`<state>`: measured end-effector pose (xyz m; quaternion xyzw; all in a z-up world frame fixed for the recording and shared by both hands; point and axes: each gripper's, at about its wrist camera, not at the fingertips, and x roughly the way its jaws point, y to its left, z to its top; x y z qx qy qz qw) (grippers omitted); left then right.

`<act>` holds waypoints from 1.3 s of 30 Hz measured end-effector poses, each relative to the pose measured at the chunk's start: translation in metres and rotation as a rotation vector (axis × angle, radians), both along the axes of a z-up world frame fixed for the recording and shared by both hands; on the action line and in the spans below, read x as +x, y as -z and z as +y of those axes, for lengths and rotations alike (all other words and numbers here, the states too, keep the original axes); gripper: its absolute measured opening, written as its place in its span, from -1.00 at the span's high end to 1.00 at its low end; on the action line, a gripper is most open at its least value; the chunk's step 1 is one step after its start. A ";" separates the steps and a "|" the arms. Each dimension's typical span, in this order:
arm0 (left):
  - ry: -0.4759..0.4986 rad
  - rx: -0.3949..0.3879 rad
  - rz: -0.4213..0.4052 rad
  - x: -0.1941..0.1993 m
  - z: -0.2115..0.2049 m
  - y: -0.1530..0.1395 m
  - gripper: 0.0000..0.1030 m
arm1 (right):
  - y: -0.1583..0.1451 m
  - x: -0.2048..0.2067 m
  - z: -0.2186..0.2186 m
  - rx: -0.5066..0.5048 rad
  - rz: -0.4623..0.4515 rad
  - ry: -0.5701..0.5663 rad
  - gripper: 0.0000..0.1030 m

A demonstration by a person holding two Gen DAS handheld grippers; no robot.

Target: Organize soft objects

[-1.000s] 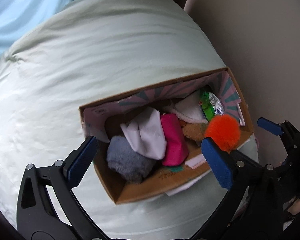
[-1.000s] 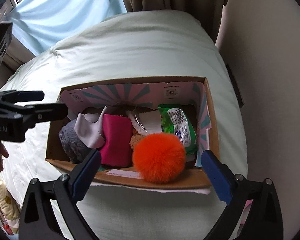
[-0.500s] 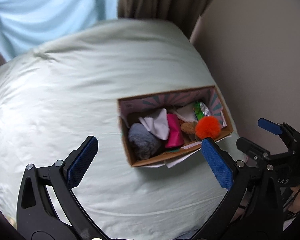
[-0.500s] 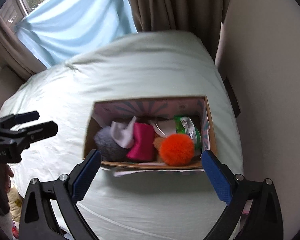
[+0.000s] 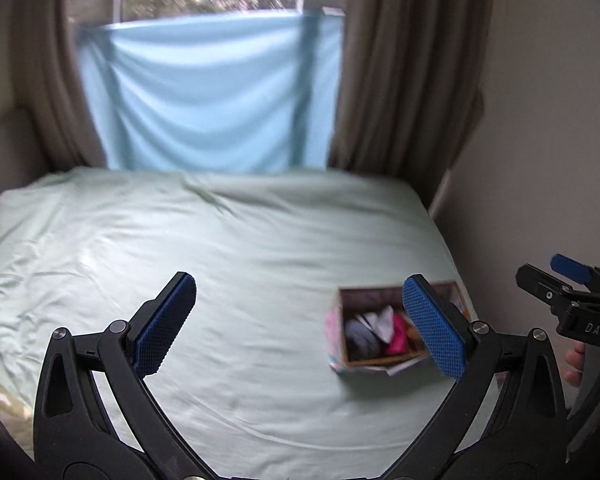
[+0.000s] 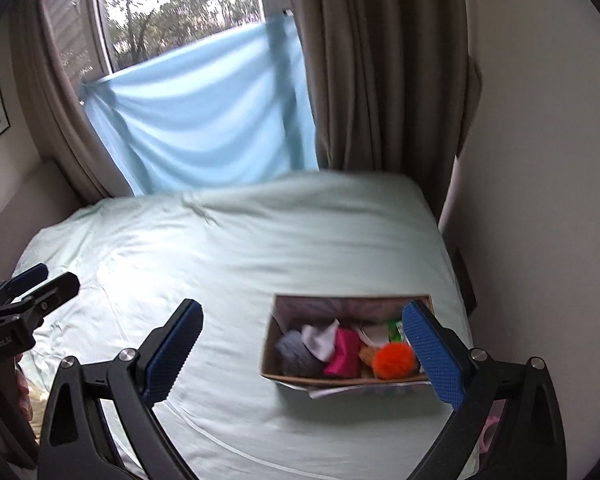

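An open cardboard box (image 6: 270, 350) sits on the bed near its right edge; it also shows in the left wrist view (image 5: 337, 336). It holds a grey fuzzy piece (image 6: 296, 354), a white cloth (image 6: 320, 340), a pink cloth (image 6: 346, 354), an orange pom-pom (image 6: 394, 362) and a green packet (image 6: 396, 330). My left gripper (image 5: 300, 326) is open and empty, well above the bed, left of the box. My right gripper (image 6: 302, 352) is open and empty, high above the box.
The bed has a pale green sheet (image 5: 180, 248). A wall (image 6: 540, 160) runs close along its right side. Brown curtains (image 6: 380, 72) and a light blue cloth (image 6: 204, 128) hang over the window behind the bed.
Both grippers have pulled back and up from the box, which now looks small and far. The view has tilted up to show the window and curtains. Both stay open.
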<state>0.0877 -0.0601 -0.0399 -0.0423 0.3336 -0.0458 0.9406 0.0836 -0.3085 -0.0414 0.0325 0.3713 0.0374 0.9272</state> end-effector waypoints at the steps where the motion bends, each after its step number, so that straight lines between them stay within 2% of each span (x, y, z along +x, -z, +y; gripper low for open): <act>1: -0.008 -0.002 -0.017 -0.006 0.009 -0.008 -0.99 | -0.006 -0.002 0.005 -0.001 -0.011 0.001 -0.93; 4: -0.016 -0.007 -0.030 -0.016 0.026 -0.018 -0.99 | -0.031 -0.013 0.035 -0.009 -0.066 -0.003 -0.93; 12: -0.043 0.003 -0.102 -0.043 0.060 -0.028 -0.99 | -0.050 -0.030 0.072 -0.046 -0.130 0.015 -0.93; 21: -0.031 0.023 -0.158 -0.061 0.076 -0.032 -0.99 | -0.049 -0.040 0.097 -0.063 -0.165 0.049 -0.93; 39: -0.013 0.048 -0.187 -0.067 0.075 -0.034 -0.99 | -0.052 -0.049 0.117 -0.091 -0.178 0.074 -0.93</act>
